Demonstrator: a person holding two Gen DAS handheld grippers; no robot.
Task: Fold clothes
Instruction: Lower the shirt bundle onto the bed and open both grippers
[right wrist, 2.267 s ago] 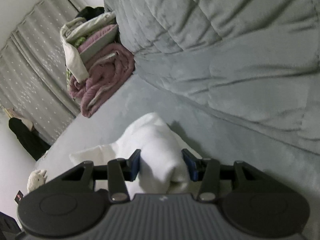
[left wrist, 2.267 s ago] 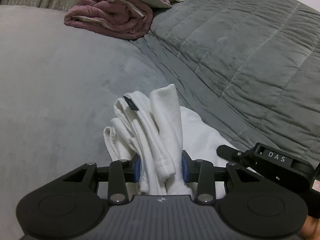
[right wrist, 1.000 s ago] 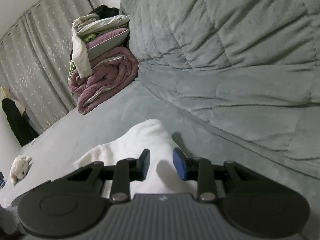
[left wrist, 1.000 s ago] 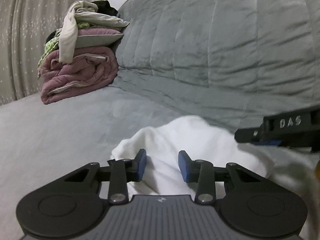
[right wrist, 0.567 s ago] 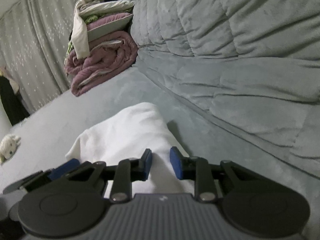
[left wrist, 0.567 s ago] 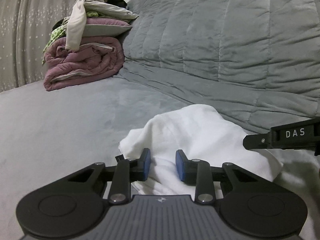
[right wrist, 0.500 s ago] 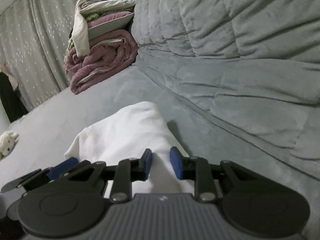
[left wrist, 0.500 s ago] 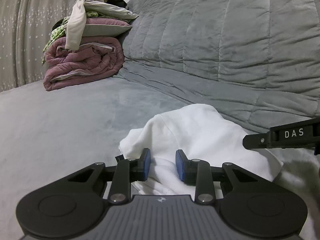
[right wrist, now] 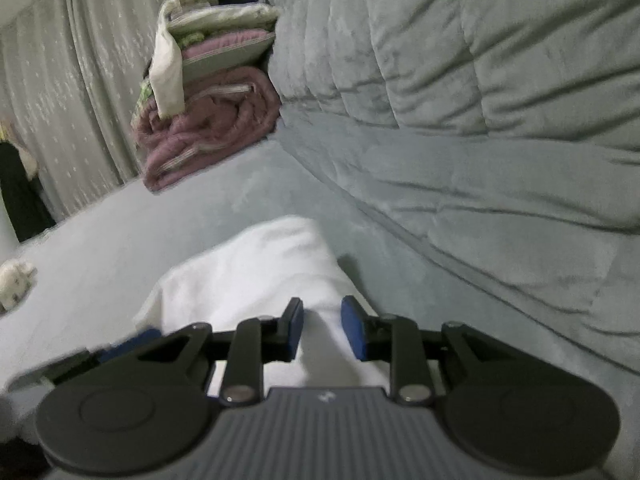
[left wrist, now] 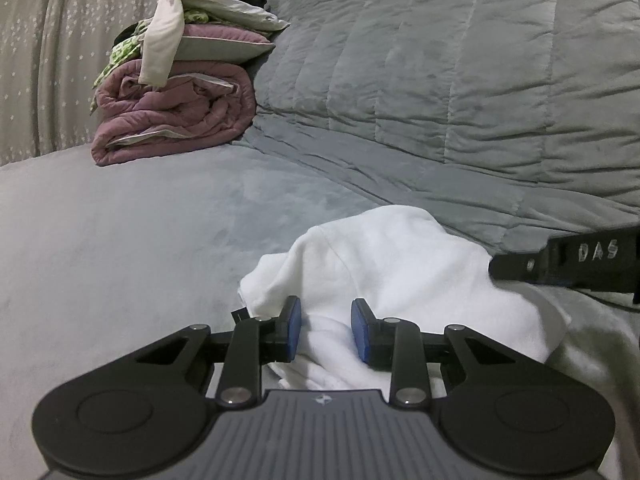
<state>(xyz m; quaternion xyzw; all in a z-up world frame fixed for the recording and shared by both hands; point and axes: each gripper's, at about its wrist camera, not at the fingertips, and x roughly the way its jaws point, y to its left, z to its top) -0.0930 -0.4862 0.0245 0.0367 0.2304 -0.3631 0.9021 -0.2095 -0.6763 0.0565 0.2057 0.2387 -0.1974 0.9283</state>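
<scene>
A wide bed (left wrist: 120, 248) covered in smooth grey fabric carries everything, and a quilted grey duvet (left wrist: 460, 92) is heaped up along its far right side, its lower edge lying on the bed's surface. A folded white garment (left wrist: 392, 264) rests on the bed just beside that edge, and a rolled mauve blanket (left wrist: 176, 120) lies at the far end against the duvet, with a pillow and loose pale and green clothes piled on top of it. In the right wrist view a small pale soft toy (right wrist: 16, 284) lies on the bed at the far left, well apart from the garment.
</scene>
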